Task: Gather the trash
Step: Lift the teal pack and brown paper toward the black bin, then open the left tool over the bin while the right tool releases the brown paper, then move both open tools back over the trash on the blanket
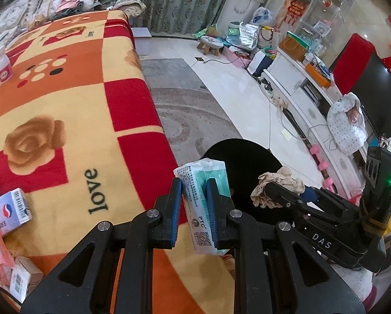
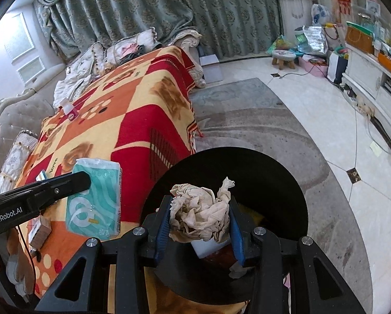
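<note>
Left hand-held gripper (image 1: 194,201) is clamped on a soft tissue pack (image 1: 203,204), right hand-held gripper (image 2: 199,217) on crumpled paper (image 2: 199,216) over the black bin (image 2: 274,183). Both look light and squishy, so mid-body grips seem fine.

Bin (image 2: 274,172) on rug (image 2: 247,120), right of blanket (image 2: 132,120).

Blanket (image 1: 64,99): red, orange and cream checks with tan roses, left of frame. Tissue pack (image 1: 204,204): white-teal wave print, centre. Crumpled paper (image 2: 199,219) beige; bin (image 2: 281,183) black.
</note>
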Available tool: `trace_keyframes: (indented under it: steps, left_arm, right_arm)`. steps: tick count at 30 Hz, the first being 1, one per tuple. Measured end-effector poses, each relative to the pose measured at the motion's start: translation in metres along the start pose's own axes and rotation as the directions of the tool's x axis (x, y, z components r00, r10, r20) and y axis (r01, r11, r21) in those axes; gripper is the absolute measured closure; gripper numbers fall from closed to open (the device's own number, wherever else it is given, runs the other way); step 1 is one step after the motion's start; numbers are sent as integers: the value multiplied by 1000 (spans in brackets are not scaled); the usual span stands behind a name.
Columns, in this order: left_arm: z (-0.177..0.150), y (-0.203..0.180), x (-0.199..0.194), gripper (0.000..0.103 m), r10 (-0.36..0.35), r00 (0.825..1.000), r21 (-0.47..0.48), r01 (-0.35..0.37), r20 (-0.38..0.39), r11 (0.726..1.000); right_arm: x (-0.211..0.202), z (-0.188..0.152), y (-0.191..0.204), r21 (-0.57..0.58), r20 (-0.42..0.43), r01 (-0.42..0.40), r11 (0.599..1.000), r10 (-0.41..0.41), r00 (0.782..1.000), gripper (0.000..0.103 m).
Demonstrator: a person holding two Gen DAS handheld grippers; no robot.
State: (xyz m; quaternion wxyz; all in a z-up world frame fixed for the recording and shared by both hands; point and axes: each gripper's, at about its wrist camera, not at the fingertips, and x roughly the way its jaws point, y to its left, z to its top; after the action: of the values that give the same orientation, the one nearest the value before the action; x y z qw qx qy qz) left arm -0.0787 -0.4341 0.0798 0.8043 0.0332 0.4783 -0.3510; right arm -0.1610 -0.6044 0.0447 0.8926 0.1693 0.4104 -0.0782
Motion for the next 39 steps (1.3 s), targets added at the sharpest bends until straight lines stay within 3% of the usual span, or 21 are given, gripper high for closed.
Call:
trace_keyframes:
  steps: [12, 17, 19, 23, 39]
  left_arm:
    - [-3, -13, 18, 86, -59, 998, -16, 59, -19, 998]
    - [-4, -12, 18, 84, -76, 997, -17, 76, -31, 997]
    - [-5, -12, 16, 83, -77, 997, -15, 77, -31, 997]
    - [-7, -12, 14, 80, -79, 996, -19, 78, -33, 997]
    - [-33, 11, -18, 79, 36, 999, 2, -36, -17, 999]
  right_arm:
    - [2, -1, -15, 40, -9, 18, 999, -18, 1000, 58]
    - [0, -1, -19, 64, -8, 27, 998, -26, 1000, 52]
    - [0, -1, -20, 69, -7, 25, 997, -25, 1000, 44]
    - [0, 0, -20, 75, -9, 26, 997, -25, 1000, 41]
    - [2, -2, 13, 17, -25, -14, 1000, 15, 1000, 37]
